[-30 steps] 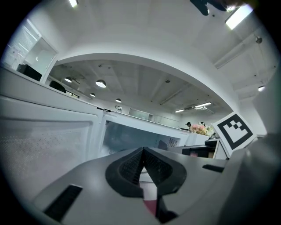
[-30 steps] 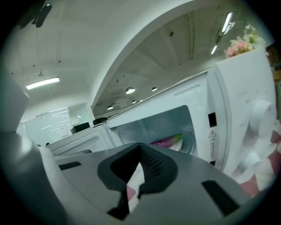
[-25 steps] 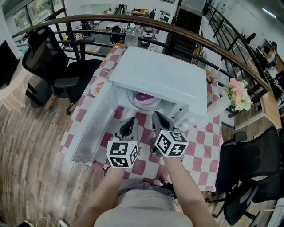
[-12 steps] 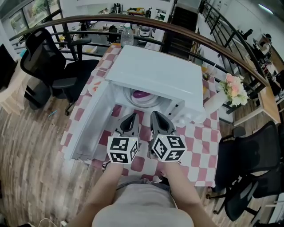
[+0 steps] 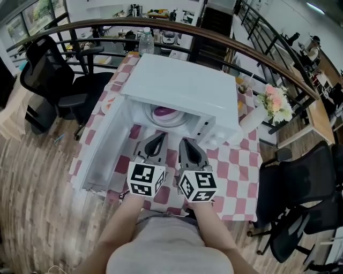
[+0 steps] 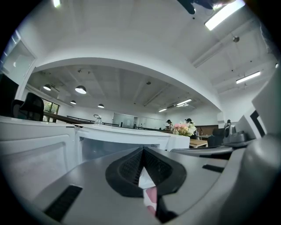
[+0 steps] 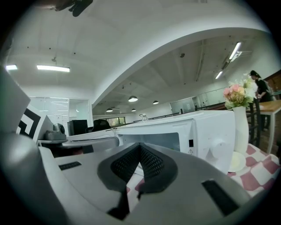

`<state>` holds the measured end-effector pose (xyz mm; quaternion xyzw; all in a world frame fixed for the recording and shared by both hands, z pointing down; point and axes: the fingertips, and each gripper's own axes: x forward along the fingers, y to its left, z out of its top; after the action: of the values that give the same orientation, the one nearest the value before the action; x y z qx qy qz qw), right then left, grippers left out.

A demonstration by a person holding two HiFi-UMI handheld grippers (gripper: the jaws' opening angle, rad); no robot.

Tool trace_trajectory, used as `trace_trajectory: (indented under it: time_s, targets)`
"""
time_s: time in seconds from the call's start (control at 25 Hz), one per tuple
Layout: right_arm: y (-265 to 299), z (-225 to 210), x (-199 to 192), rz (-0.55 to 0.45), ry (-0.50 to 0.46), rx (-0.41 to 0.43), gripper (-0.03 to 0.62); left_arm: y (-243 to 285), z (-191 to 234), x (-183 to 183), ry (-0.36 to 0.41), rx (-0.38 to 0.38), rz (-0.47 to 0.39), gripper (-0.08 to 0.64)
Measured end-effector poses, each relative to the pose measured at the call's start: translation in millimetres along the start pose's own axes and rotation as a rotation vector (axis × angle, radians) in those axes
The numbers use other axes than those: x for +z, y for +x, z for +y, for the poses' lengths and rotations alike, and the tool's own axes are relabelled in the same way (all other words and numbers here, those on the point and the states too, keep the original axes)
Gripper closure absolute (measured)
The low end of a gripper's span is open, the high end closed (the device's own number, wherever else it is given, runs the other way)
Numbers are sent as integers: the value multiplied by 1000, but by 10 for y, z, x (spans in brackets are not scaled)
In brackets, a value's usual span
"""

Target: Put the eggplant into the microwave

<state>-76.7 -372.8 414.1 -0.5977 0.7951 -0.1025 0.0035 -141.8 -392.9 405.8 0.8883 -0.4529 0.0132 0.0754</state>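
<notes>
Head view: left claw (image 5: 155,145), right claw (image 5: 188,147) closed empty; purple eggplant (image 5: 163,112) inside boxy white microwave (image 5: 182,88)

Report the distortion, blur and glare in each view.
Head view: fisheye bends the railing into an arc and smears the wood floor near the edge; the microwave top is bright, nearly washed out. Left gripper view: dark round vignette, ceiling strip light blown out, the shut left gripper soft up close. Right gripper view: same vignette, right gripper soft, flowers clearer.
</notes>
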Motion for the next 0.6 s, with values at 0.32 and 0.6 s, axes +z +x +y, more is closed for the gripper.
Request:
trace_trajectory:
  time_s: [0.32, 0.6]
  targets:
    - [-117, 53, 32, -57, -80, -16, 569, -92, -138, 3, 36, -38, -48, 557]
    - [-206, 75, 76, -100, -45, 8, 569, -135, -228, -6, 82, -60, -43, 557]
